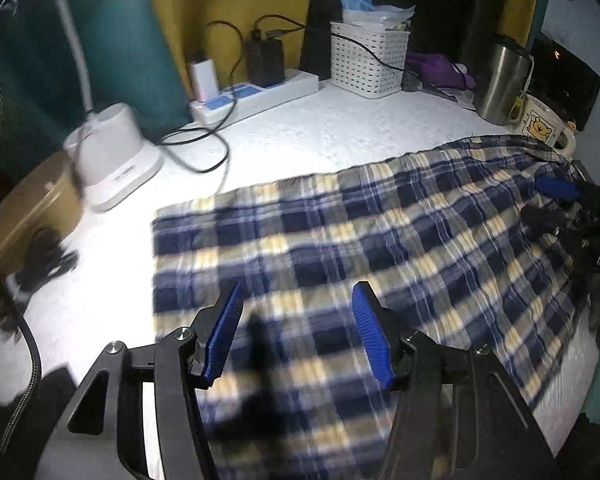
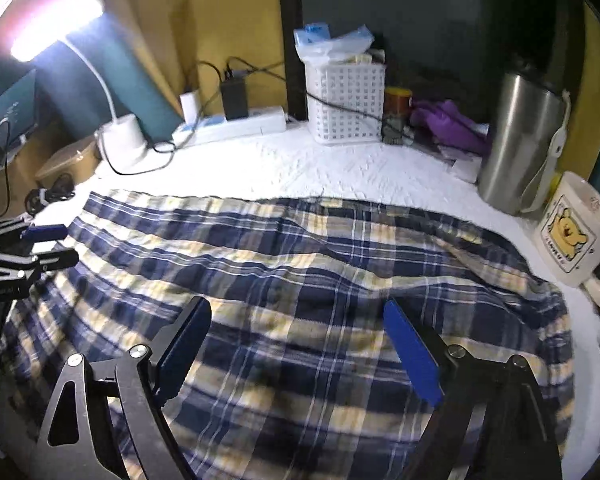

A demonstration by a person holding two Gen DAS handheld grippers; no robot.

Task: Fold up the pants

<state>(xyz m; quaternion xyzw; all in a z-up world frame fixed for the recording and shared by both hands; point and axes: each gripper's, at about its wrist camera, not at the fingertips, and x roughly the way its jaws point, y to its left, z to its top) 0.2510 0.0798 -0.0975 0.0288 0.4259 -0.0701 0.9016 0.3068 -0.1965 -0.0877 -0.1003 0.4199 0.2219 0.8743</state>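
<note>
Pants (image 2: 300, 280) lie flat, mug (image 2: 572, 236) touching hem.

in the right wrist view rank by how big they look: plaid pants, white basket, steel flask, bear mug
1. plaid pants, by far the largest
2. steel flask
3. white basket, close to the flask, and it stands farther back, so that order is unsure
4. bear mug, smallest, though nearest the camera
</note>
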